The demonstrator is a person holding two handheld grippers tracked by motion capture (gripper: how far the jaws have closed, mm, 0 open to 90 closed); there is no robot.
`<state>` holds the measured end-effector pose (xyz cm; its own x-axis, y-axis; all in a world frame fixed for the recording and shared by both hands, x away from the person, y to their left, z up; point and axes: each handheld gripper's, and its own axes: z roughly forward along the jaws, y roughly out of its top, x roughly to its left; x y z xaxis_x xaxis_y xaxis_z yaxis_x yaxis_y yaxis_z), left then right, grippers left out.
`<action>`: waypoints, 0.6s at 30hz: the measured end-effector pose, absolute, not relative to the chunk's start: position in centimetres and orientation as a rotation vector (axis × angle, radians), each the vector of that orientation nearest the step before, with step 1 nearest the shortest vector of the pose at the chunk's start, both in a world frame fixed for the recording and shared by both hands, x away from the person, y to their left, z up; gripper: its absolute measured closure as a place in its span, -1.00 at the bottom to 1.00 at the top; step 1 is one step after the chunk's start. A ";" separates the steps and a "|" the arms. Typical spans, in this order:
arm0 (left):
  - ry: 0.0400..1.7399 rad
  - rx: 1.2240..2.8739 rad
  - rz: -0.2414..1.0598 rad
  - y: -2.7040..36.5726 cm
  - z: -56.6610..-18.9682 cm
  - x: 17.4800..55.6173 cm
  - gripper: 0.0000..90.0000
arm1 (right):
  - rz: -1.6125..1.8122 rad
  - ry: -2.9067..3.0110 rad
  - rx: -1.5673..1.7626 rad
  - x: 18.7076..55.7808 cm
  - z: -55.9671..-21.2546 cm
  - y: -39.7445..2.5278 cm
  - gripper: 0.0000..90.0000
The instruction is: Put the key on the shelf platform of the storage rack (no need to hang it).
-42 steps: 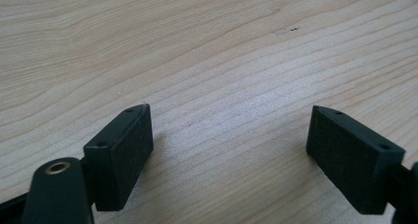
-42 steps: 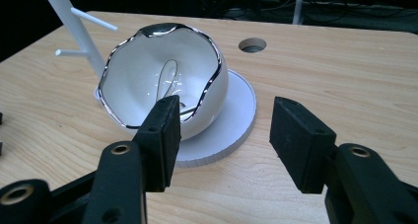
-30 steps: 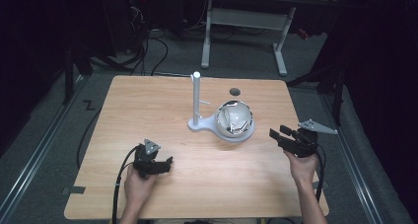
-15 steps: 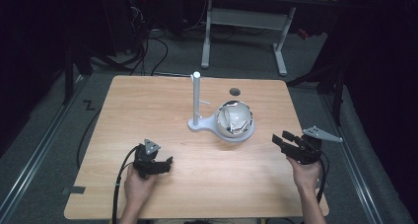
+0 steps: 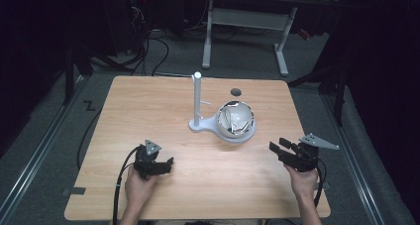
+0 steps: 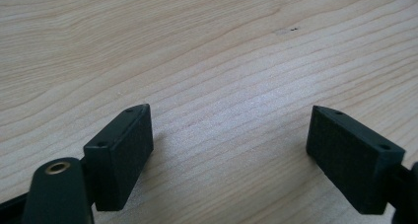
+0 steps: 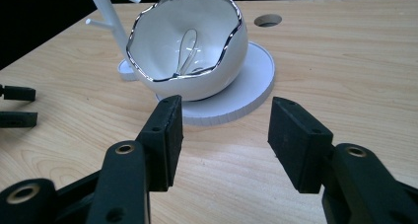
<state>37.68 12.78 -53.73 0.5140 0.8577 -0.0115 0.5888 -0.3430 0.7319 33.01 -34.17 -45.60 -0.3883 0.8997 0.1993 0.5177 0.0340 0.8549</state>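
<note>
At the lower left of the high view the left gripper (image 5: 157,165) rests low on the wooden surface (image 5: 148,101), jaws spread wide over bare wood, seemingly parked. At the lower right the right gripper (image 5: 277,149) hovers with jaws open and empty, aimed at the egg-shaped white bowl (image 7: 190,46), likely lining up a grasp. Farther off, at centre, the bowl sits on its round white stand (image 7: 251,81) beside an upright post (image 5: 197,98).
</note>
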 end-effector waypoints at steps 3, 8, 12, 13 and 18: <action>1.176 2.064 0.498 12.8 -53.7 37.7 -0.59 | 1.311 1.927 1.435 32.9 -45.8 -34.0 0.07; 1.176 2.064 0.498 12.8 -53.7 37.7 -0.59 | 1.306 1.935 1.434 32.5 -46.3 -33.7 0.07; 1.176 2.064 0.498 12.8 -53.7 37.7 -0.59 | 1.304 1.943 1.436 32.3 -46.8 -33.4 0.07; 1.176 2.064 0.498 12.8 -53.7 37.7 -0.59 | 1.304 1.943 1.436 32.3 -46.8 -33.4 0.07; 1.176 2.064 0.498 12.8 -53.7 37.7 -0.59 | 1.306 1.961 1.447 32.2 -47.5 -33.0 0.07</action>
